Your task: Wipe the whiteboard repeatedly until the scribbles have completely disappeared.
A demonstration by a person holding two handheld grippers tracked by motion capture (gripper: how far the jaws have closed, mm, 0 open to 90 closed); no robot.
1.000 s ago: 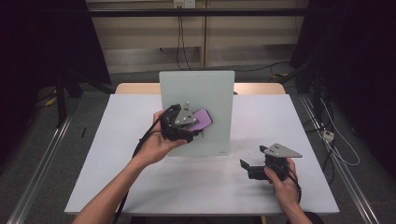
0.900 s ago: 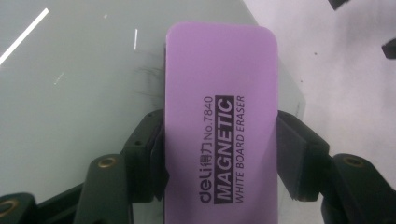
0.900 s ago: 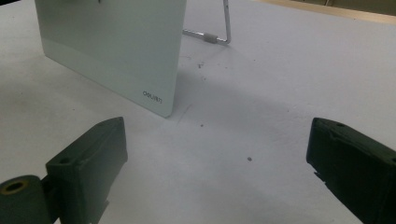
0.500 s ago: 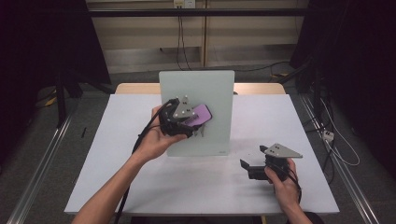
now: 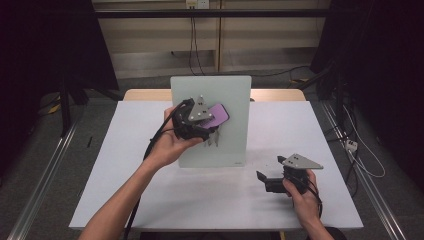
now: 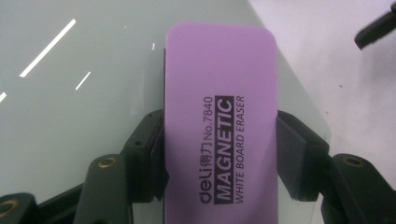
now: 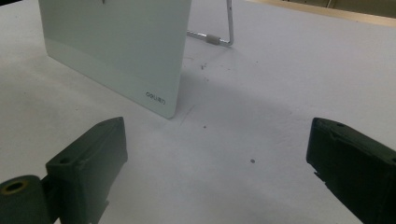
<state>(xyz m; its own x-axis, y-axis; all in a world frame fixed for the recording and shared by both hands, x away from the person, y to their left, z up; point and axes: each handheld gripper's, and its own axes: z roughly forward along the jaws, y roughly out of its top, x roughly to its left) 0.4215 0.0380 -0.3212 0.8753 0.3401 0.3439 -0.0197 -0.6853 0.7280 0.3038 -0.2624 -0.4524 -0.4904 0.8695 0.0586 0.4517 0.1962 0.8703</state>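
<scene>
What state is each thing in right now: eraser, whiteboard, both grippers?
purple eraser: clamped across its width, held at the board's face
whiteboard: propped upright on its wire stand, on the table
left gripper: jaws shut on the eraser
right gripper: jaws open, nothing between them, low by the table

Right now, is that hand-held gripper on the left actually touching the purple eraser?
Touching. In the left gripper view, both black pads of the left hand-held gripper press against the sides of the purple eraser, with no gap on either side.
</scene>
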